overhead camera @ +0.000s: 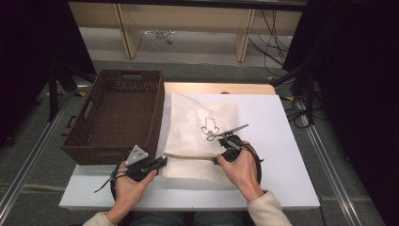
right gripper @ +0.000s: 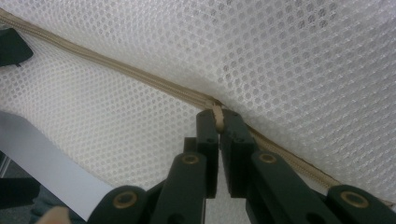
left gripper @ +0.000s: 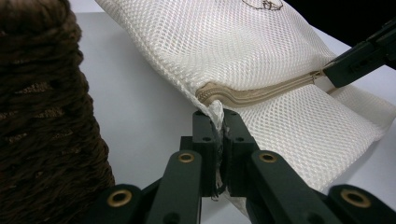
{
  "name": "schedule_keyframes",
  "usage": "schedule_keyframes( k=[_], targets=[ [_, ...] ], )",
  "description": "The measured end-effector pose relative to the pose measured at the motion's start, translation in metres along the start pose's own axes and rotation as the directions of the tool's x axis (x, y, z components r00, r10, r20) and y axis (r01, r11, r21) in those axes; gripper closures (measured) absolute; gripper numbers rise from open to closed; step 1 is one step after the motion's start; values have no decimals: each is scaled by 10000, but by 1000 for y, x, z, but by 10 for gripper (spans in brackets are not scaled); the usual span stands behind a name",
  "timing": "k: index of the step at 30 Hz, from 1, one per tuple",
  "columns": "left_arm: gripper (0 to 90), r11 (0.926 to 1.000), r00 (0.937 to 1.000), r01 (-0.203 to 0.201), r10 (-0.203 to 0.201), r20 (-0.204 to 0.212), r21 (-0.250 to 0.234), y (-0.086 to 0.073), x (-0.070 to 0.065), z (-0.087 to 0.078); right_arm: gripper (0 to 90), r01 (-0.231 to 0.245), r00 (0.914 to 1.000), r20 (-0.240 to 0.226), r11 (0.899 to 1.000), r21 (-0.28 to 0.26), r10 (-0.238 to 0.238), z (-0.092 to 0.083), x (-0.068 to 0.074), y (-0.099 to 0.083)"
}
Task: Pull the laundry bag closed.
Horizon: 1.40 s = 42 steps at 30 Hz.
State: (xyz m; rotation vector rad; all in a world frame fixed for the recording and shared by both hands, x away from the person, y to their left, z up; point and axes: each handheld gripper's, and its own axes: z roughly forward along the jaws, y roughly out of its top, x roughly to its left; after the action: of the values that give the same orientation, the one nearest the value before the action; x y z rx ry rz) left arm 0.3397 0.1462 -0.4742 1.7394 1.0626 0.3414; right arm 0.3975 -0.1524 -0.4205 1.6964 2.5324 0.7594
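Cream honeycomb-mesh bag point(overhead camera: 197, 132) with beige zipper point(left gripper: 261, 95); dark brown woven basket point(overhead camera: 94, 122).

A white table point(overhead camera: 282, 141) carries a brown woven basket point(overhead camera: 117, 113) along its left edge and a white mesh laundry bag point(overhead camera: 197, 127) just beside it, near the middle. The basket reaches from the far left corner almost to the near edge. The bag's beige zipper point(overhead camera: 188, 157) runs parallel to the near edge.
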Motion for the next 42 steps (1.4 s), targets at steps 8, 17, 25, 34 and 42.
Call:
schedule_keyframes(
  k=[8,17,25,34,42],
  targets=[
    [856,10000,10000,-32,32,-57,2,0,0,0,877,-24,10000,17,9999,-101,24,-2,-3,0],
    [855,9999,9999,131,-131,-88,-7,0,0,0,877,-51,9999,98,10000,-69,51,-2,-3,-1],
    [855,10000,10000,0,0,-72,24,0,0,0,877,-205,9998,88,9998,-47,206,-3,-6,-2],
    [855,10000,10000,-35,35,-77,-2,0,0,0,876,-367,9992,169,9993,-33,367,-5,-8,-3],
    [855,9999,9999,106,-106,-135,7,0,-1,0,877,-341,9993,136,9994,-50,341,-5,-10,-5]
  ],
)
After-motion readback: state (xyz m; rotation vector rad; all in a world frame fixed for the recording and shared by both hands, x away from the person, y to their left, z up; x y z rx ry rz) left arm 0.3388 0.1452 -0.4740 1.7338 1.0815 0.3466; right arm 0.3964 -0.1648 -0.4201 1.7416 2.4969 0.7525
